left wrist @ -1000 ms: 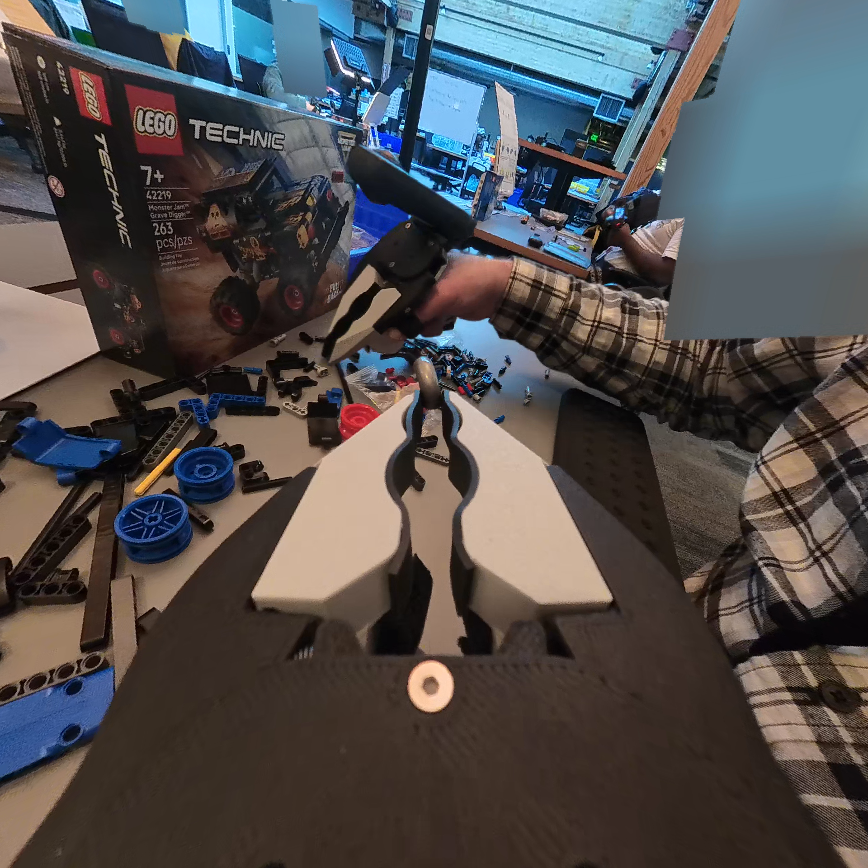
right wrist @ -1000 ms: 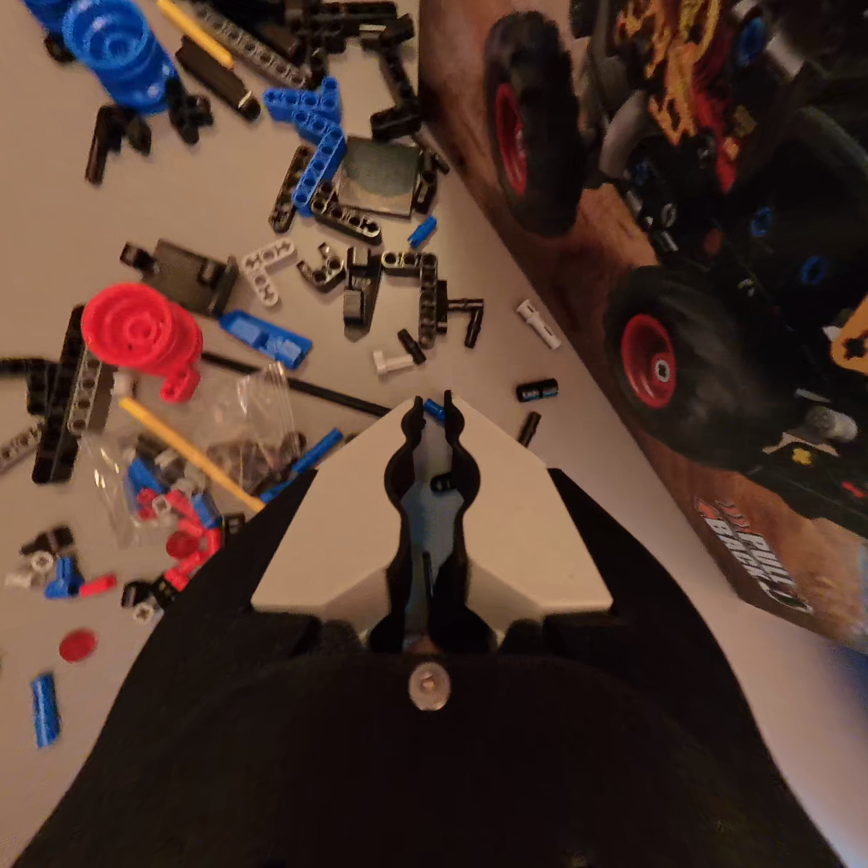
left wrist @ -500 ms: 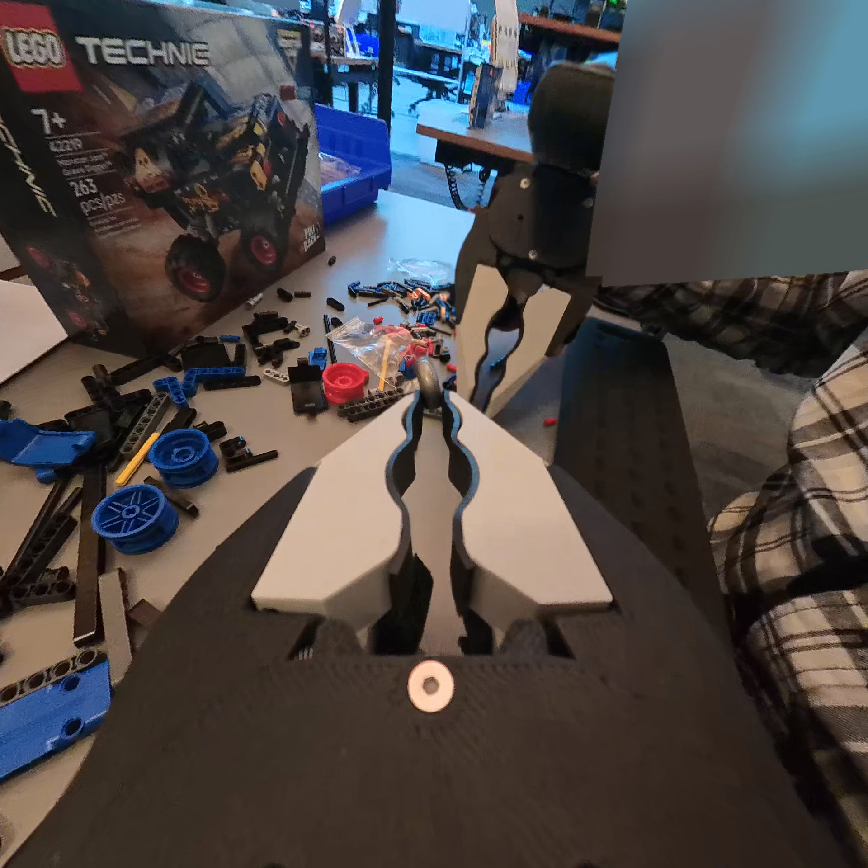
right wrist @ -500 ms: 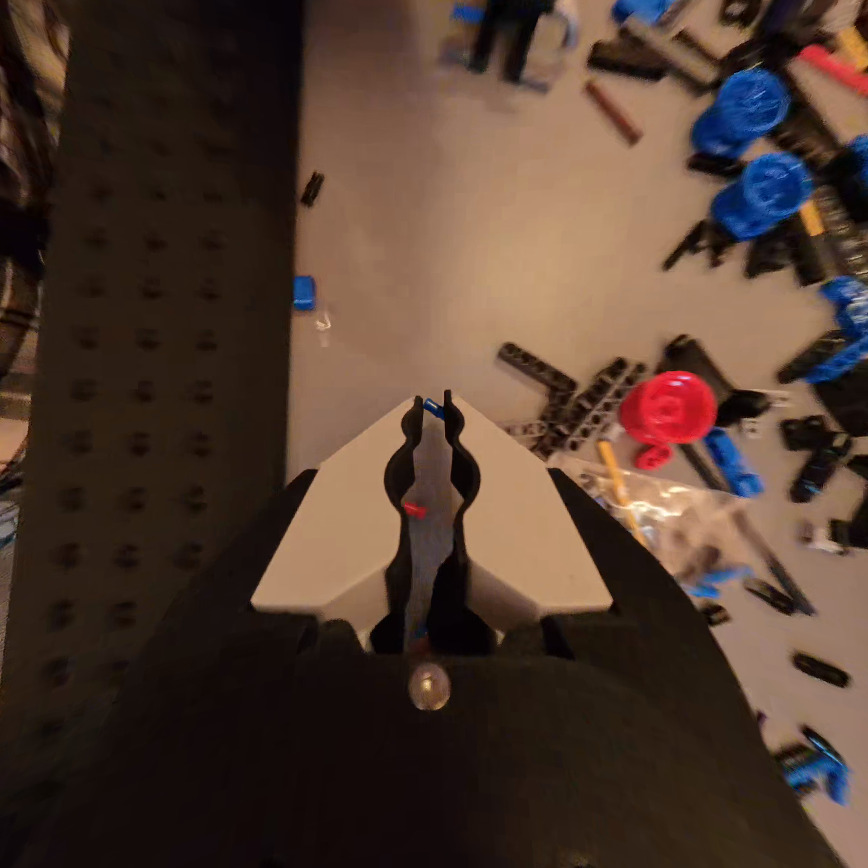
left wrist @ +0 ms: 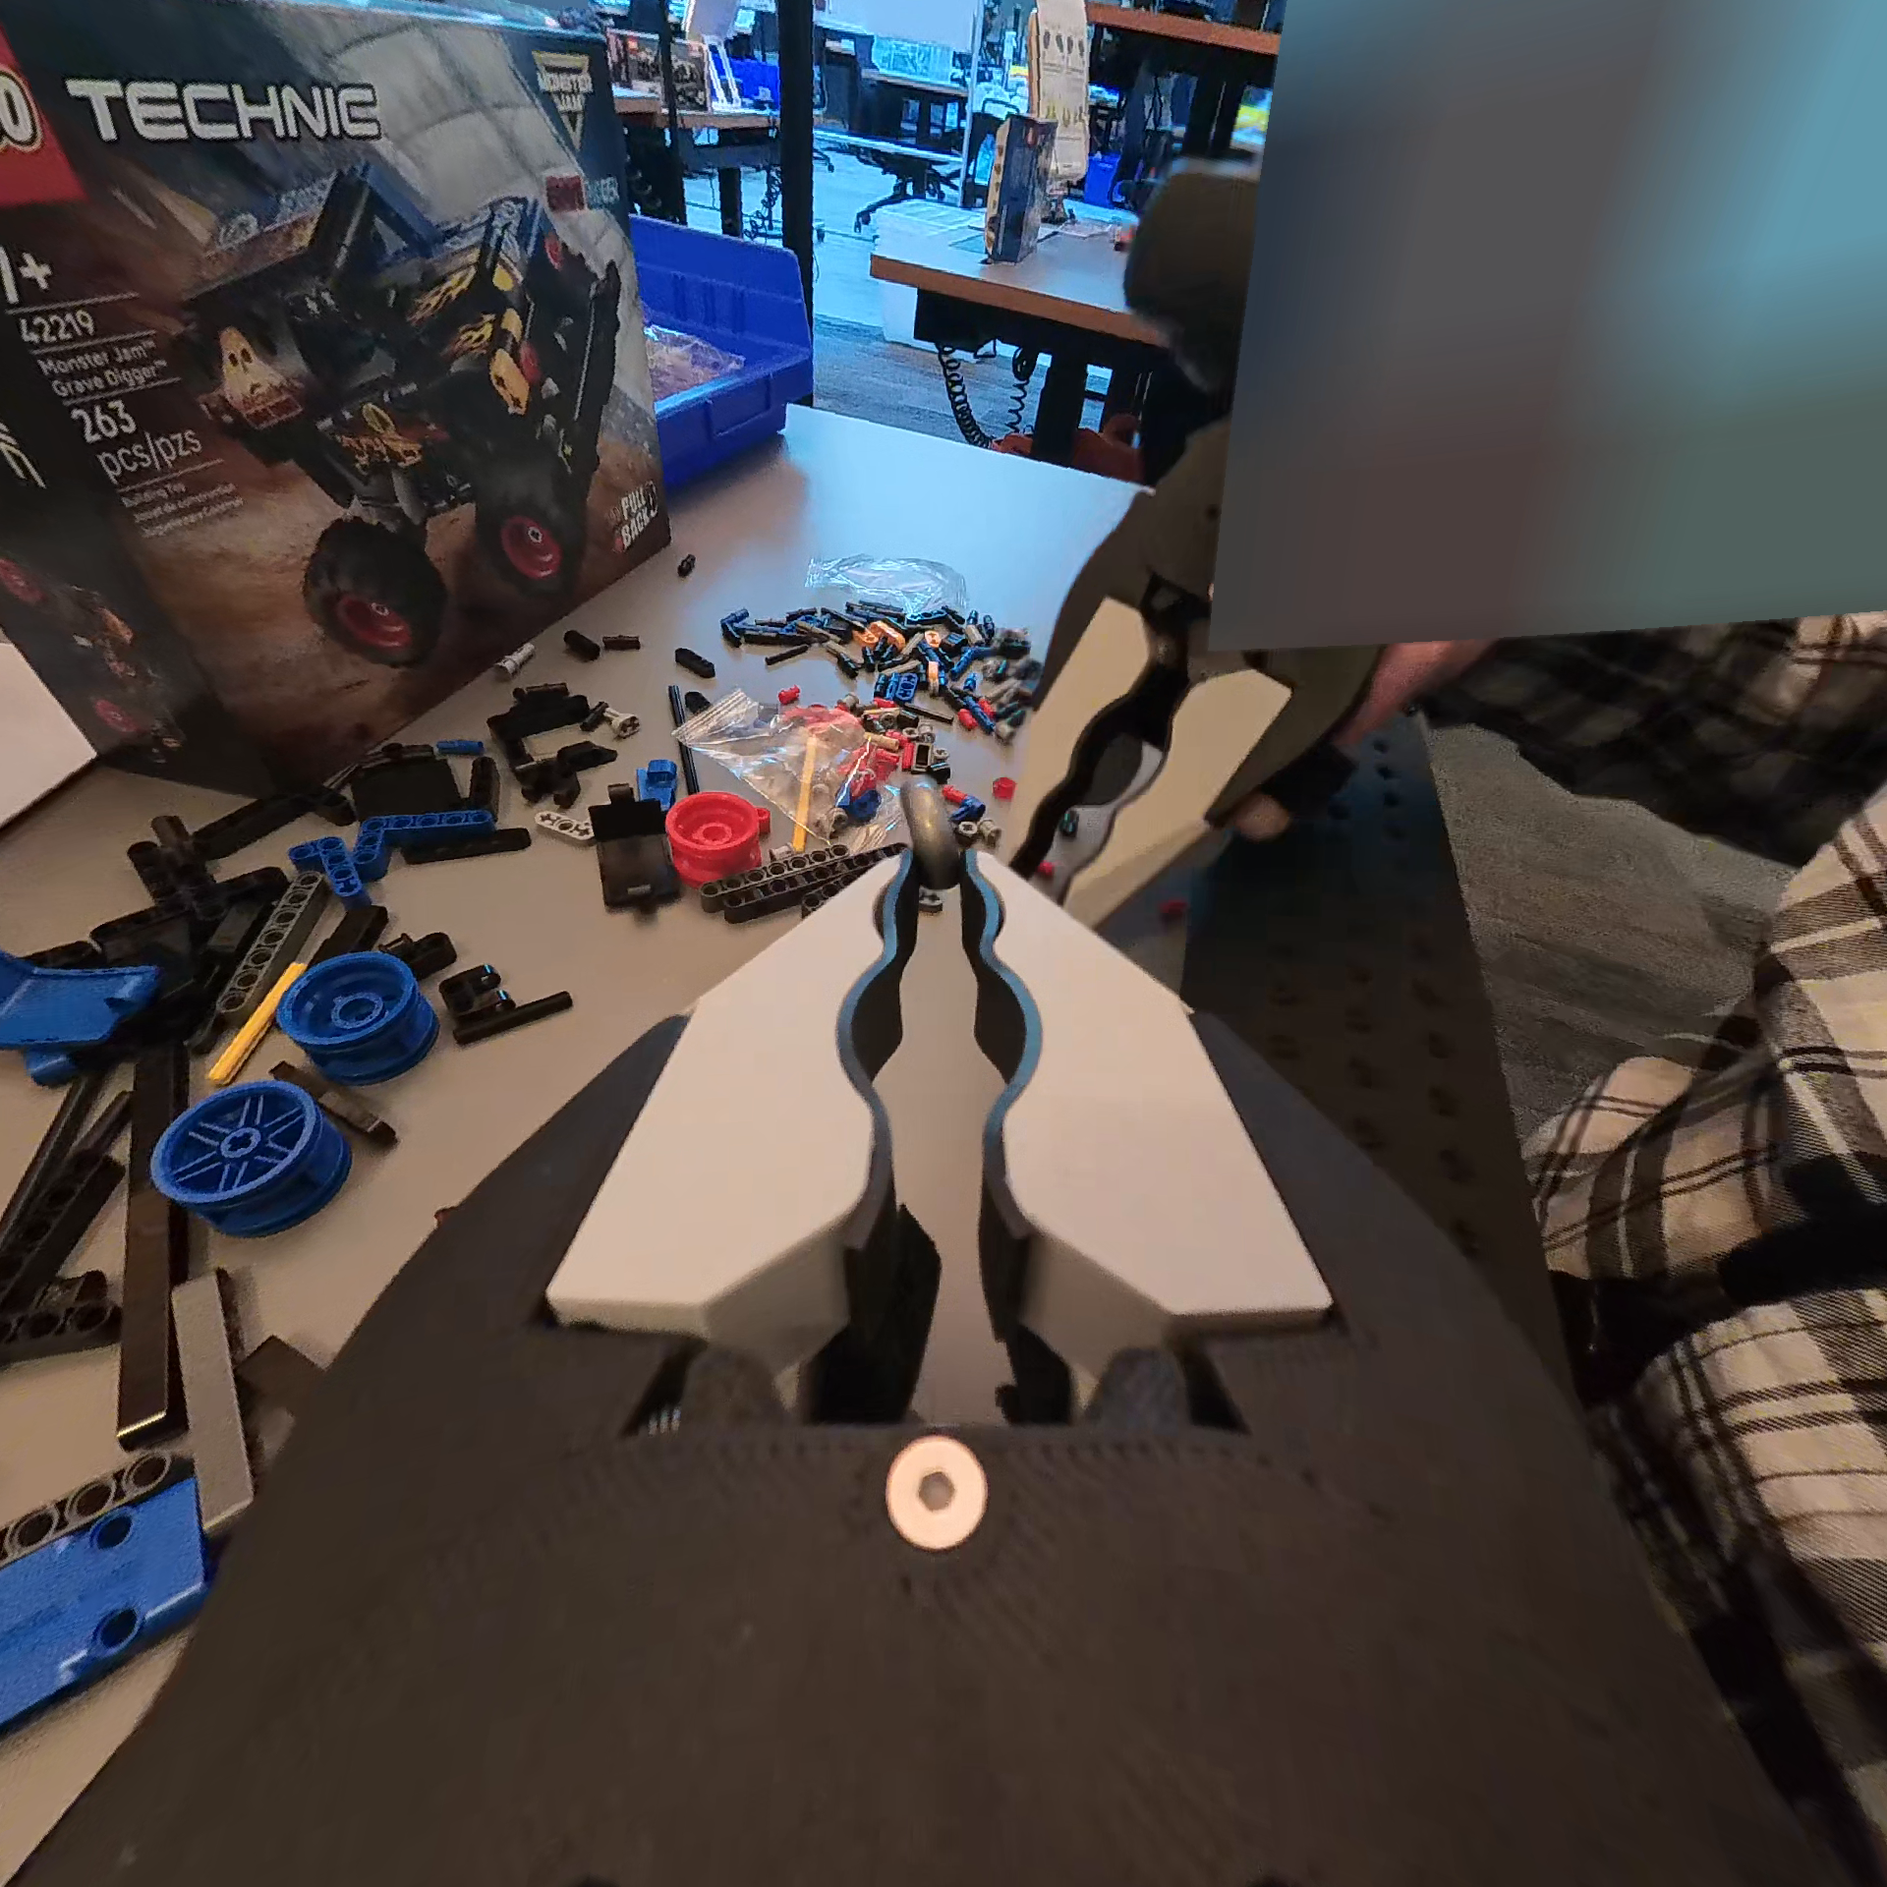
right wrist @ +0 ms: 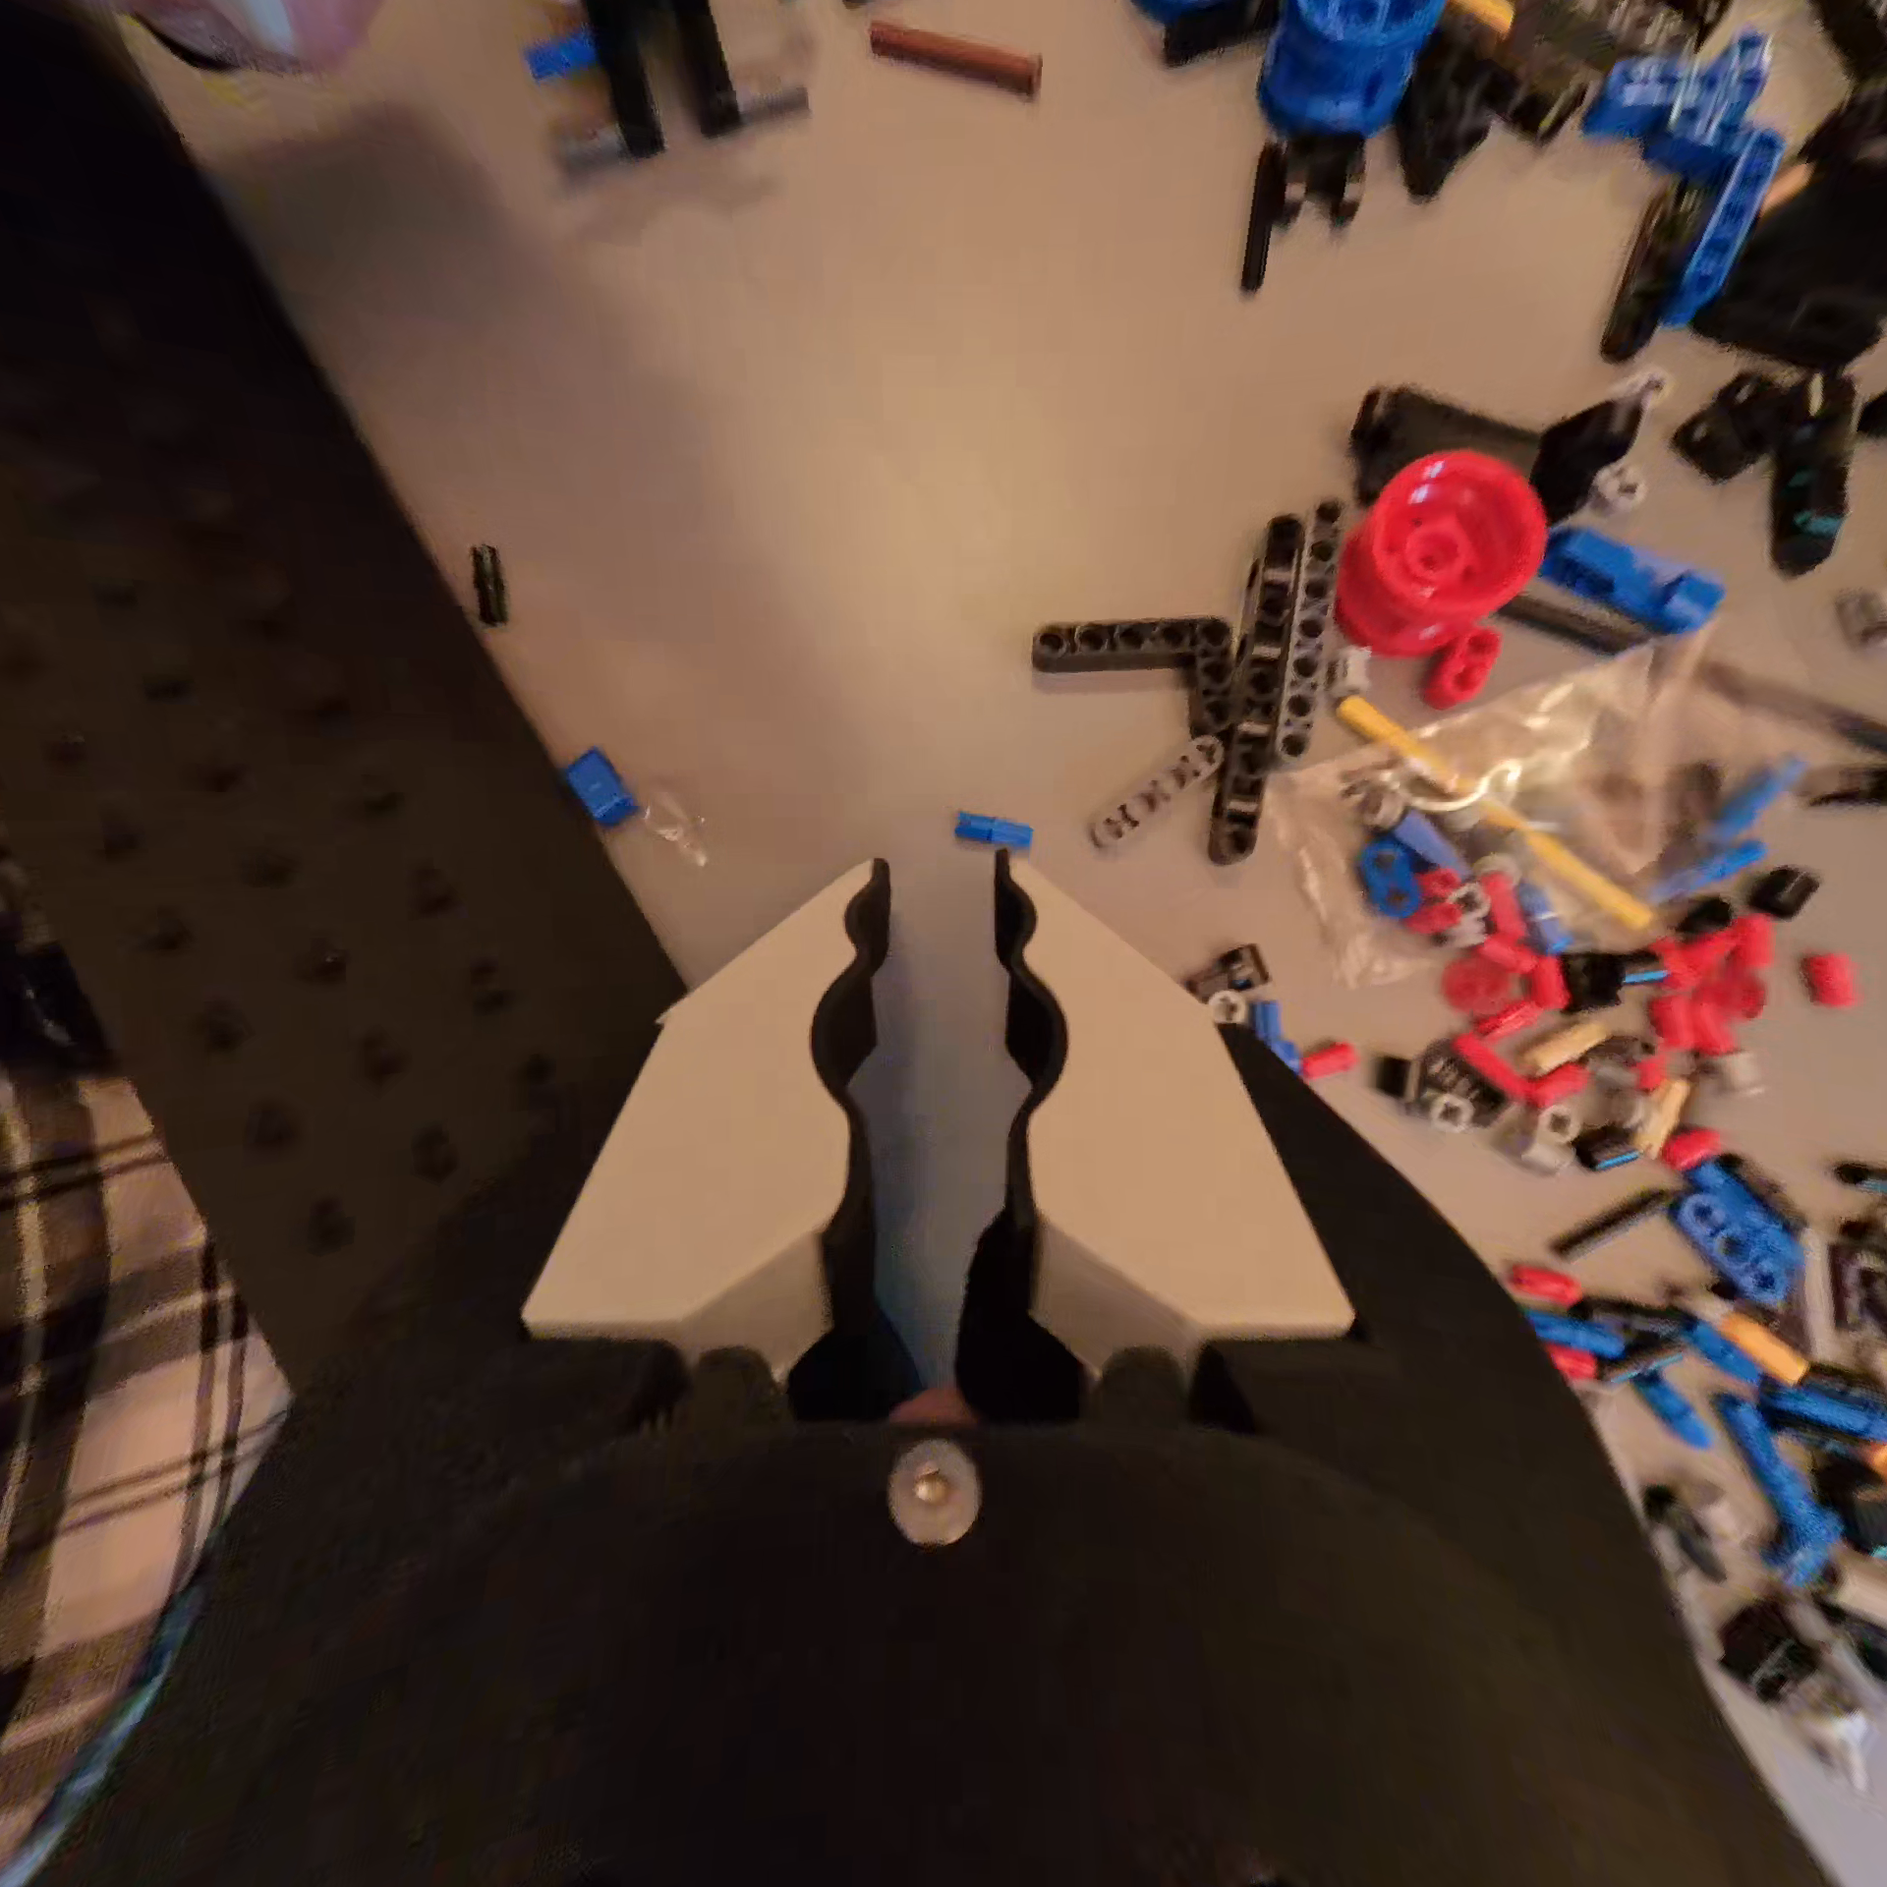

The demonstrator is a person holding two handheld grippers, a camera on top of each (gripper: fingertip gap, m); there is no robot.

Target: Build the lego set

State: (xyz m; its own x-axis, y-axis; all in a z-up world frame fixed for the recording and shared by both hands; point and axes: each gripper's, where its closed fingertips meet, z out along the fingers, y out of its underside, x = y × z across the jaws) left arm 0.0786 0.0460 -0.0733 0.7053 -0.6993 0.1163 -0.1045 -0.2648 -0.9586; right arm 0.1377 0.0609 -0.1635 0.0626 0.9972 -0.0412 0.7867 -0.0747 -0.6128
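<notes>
My left gripper (left wrist: pixel 931 870) is shut on a small dark grey curved piece (left wrist: pixel 927 825) and holds it above the table. My right gripper (right wrist: pixel 939 866) is open and empty, pointing down at the grey table (right wrist: pixel 868 460). A small blue pin (right wrist: pixel 993 829) lies on the table just beyond its right fingertip. The right gripper also shows in the left wrist view (left wrist: pixel 1052 883), close to the right of my left gripper's tips. Loose black, blue and red Lego parts are spread over the table.
The Lego box (left wrist: pixel 306 408) stands at the back left. Two blue wheels (left wrist: pixel 357 1016), a red wheel (right wrist: pixel 1440 551), a clear bag of parts (right wrist: pixel 1511 776) and a pile of small pins (left wrist: pixel 899 654) lie about. A black perforated mat (right wrist: pixel 204 715) borders the table.
My right gripper swung from beside the box to the table near the black mat, opened, and the blue pin it held now lies on the table. My left gripper kept its grey piece.
</notes>
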